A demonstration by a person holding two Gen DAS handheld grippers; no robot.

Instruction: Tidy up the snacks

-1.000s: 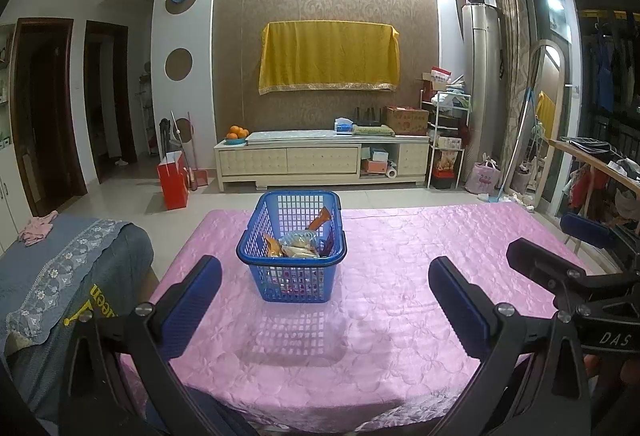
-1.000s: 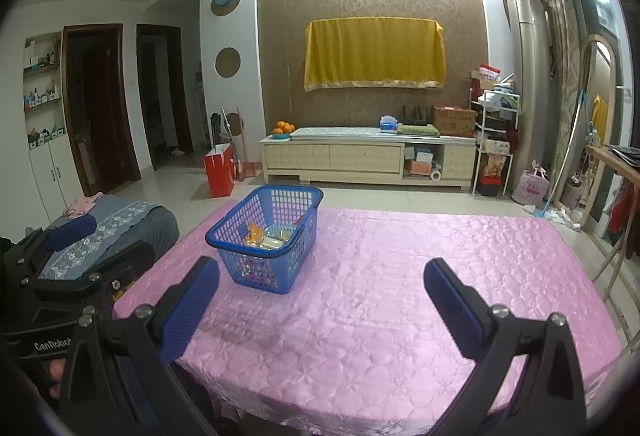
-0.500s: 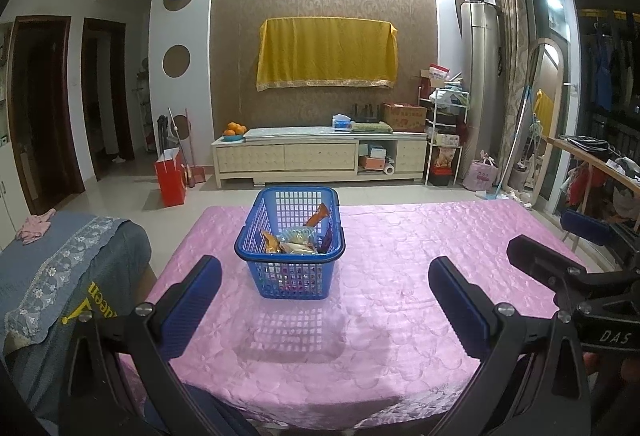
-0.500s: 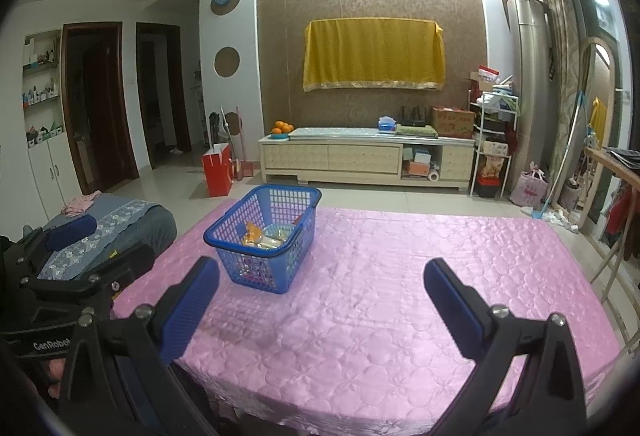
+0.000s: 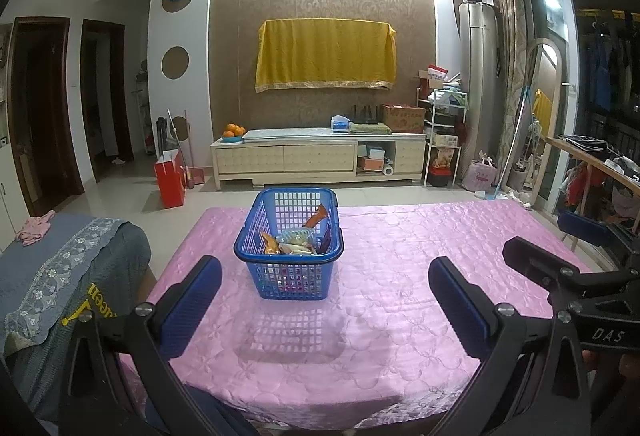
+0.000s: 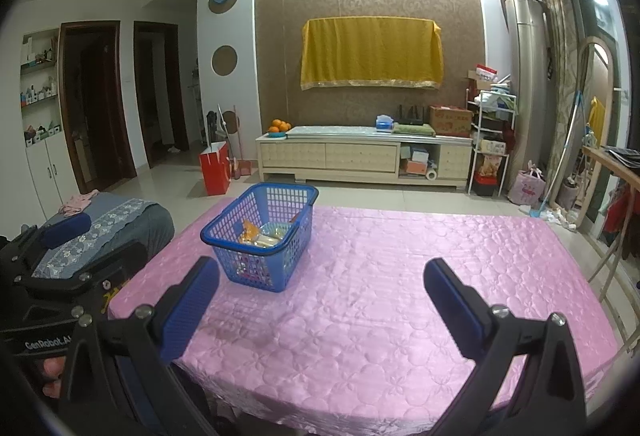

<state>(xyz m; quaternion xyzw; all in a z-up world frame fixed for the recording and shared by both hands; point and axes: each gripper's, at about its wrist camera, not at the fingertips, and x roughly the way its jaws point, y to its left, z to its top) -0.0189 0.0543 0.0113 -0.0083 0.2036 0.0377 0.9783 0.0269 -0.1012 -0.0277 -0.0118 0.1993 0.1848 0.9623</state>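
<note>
I see my left gripper (image 5: 324,300) wide open, holding nothing, low over the near edge of the pink table (image 5: 400,276). Straight ahead of it sits the blue basket (image 5: 289,263) with the snacks (image 5: 294,242) inside. My right gripper (image 6: 320,296) is wide open too, empty, and the basket lies to its left.

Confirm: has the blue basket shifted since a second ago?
No. The blue basket keeps its place on the pink tablecloth, in line with the cream TV cabinet behind it.
</note>
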